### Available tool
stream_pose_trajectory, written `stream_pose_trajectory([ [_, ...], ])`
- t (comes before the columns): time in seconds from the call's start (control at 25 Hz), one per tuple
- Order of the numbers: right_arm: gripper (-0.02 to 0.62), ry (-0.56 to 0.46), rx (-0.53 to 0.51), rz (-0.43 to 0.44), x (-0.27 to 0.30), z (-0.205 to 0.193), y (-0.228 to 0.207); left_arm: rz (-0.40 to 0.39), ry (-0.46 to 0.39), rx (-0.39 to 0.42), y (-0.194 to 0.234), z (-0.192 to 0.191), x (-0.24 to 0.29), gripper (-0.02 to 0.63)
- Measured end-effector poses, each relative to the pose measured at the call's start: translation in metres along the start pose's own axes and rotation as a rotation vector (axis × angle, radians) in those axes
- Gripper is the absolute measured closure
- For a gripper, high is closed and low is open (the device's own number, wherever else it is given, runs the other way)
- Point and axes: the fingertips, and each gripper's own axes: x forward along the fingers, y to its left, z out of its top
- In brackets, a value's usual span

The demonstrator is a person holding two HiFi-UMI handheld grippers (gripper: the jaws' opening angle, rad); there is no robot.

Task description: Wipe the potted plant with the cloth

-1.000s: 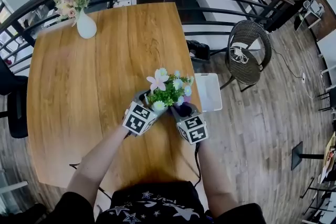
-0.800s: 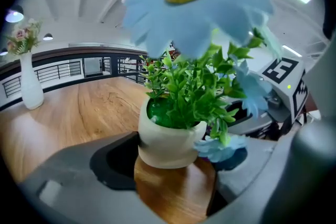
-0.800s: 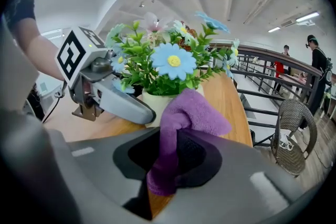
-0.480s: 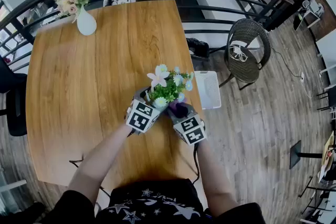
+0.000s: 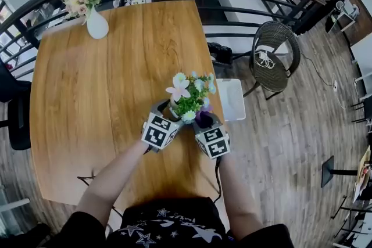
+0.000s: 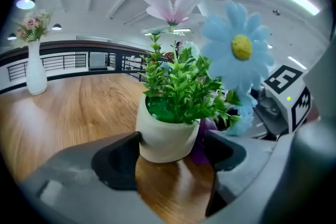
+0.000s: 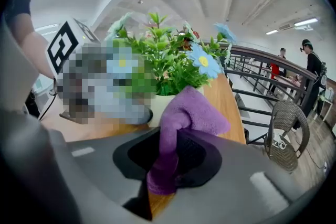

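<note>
The potted plant (image 5: 189, 97) stands near the right edge of the wooden tabletop (image 5: 104, 90), at about 5 o'clock on it and just ahead of the person. It is a small off-white pot (image 6: 165, 139) packed with green sprigs and topped by pale blue daisies and a pink bloom on thin stems. It looks artificial and light, so it would likely tip or slide under a sideways push. The pot wall looks stiff and smooth and is the sound place to hold, low around its body. The flowers and leaves are flimsy and should only be brushed. The left claw (image 6: 170, 156) comes in from 7 o'clock and grips the pot that way, one pad against its wall and the other at the opposite side. The right claw (image 7: 168, 160), at the pot's 5 o'clock, is clamped on a purple cloth (image 7: 184, 120). The cloth is soft and limp, folding over the jaws with its free end lying against the pot. It would drag rather than scrape, though it could snag on stems. A white vase of flowers (image 5: 96, 25) stands well apart at the tabletop's 11 o'clock, and a wicker chair (image 5: 276, 58) sits on the floor at 2 o'clock.
</note>
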Motion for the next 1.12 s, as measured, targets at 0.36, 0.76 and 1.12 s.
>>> stream_pose_trajectory([
  [0.36,0.514,-0.001,-0.05,0.052,-0.009,-0.003,0.02,-0.007,0.002,-0.011,-0.002,0.001,0.0,0.212],
  [0.76,0.514,0.006,-0.031,0.044,-0.008,-0.004,0.016,-0.017,0.003,0.017,0.003,0.001,0.002,0.212],
  [1.12,0.514,0.017,0.003,-0.026,-0.023,-0.008,0.011,-0.002,-0.035,-0.005,0.009,0.001,-0.041,0.212],
])
